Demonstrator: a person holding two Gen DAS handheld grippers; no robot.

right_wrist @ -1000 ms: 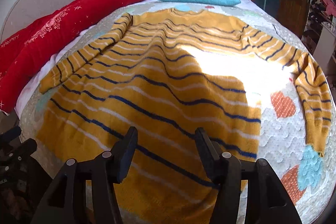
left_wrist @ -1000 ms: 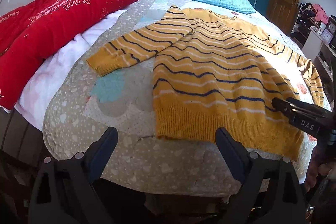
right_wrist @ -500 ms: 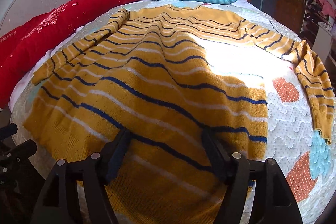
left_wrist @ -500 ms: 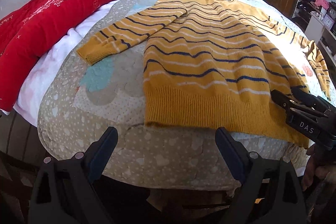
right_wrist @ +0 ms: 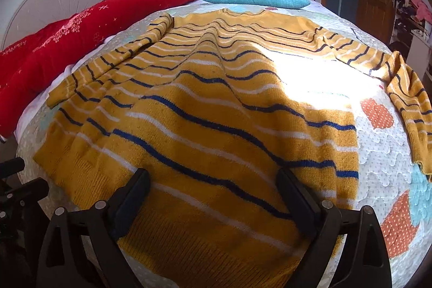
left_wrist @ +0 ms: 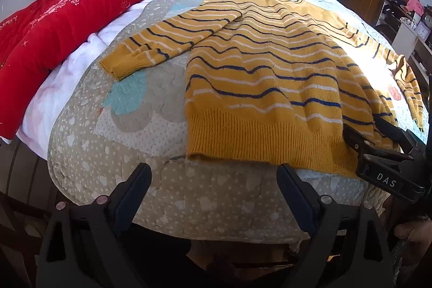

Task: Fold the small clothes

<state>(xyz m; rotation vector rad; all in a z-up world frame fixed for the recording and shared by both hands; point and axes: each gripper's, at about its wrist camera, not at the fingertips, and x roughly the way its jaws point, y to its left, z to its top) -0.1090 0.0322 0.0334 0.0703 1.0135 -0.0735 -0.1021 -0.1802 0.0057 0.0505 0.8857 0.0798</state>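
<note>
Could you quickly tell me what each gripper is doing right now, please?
Left gripper: open, holding nothing, just short of the sweater hem.
Right gripper: open, over the sweater's hem, holding nothing.

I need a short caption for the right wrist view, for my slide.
Open right gripper over the hem of a yellow striped sweater spread flat on the bed.

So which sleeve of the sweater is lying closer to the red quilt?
The left sleeve: it angles out toward the red quilt, while the right sleeve trails off the opposite side.
</note>
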